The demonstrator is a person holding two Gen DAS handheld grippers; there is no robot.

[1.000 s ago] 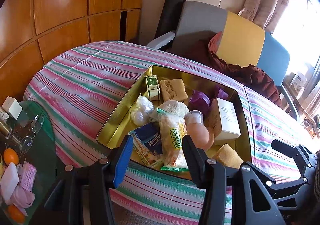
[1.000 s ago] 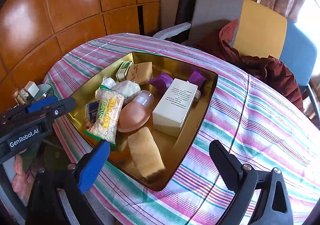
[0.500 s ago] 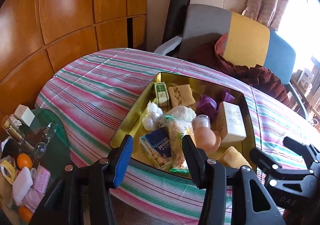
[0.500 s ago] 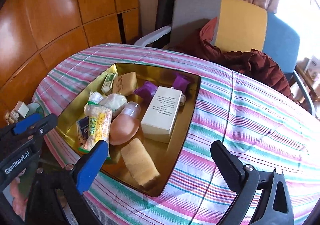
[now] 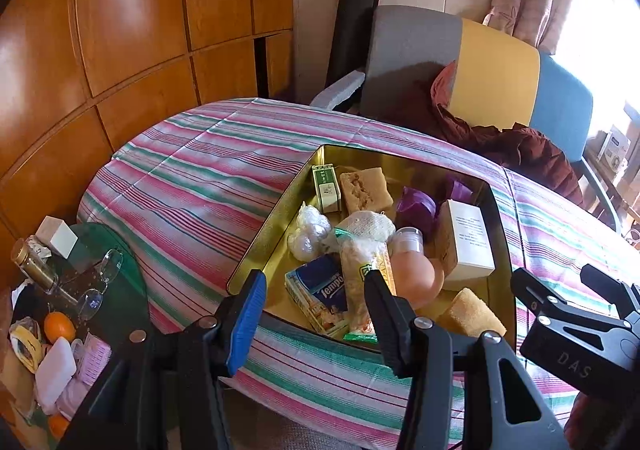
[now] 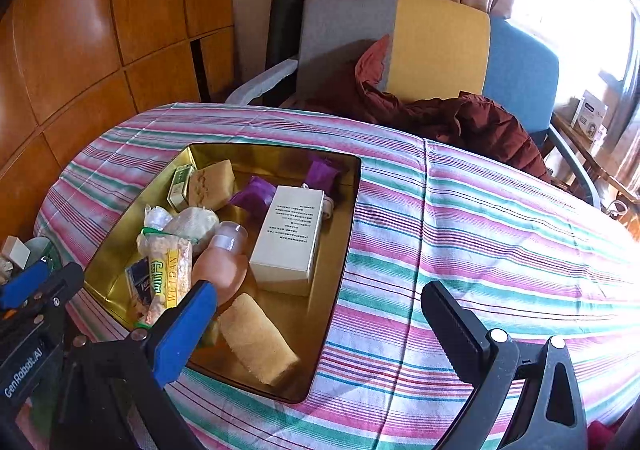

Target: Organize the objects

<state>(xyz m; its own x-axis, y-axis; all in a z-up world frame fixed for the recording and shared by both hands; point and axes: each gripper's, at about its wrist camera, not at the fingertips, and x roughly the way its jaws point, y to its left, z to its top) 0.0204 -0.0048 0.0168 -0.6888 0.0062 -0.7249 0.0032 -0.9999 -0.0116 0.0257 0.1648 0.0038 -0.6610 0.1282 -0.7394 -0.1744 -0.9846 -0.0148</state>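
Observation:
A gold tray (image 5: 260, 246) (image 6: 344, 250) sits on the striped tablecloth. It holds a white box (image 5: 466, 242) (image 6: 290, 238), a pink bottle (image 5: 414, 278) (image 6: 222, 266), a snack pack (image 5: 366, 282) (image 6: 170, 274), a blue tissue pack (image 5: 320, 290), a yellow sponge (image 5: 472, 312) (image 6: 256, 338), purple pouches (image 5: 414, 206) and a small green box (image 5: 326, 188). My left gripper (image 5: 316, 314) hovers open over the tray's near edge, holding nothing. My right gripper (image 6: 320, 330) stands wide open above the tray's near right corner, also empty.
A low glass side table (image 5: 120, 290) at the left carries a bottle, glasses, oranges and small packs. Behind the table stands a grey, yellow and blue chair (image 5: 496, 82) with a dark red jacket (image 5: 520, 154) on it. Wood panels line the left wall.
Both grippers have turned a little, so the tray sits further left in the right wrist view. The jaws keep the same gaps. Nothing in the tray has moved.

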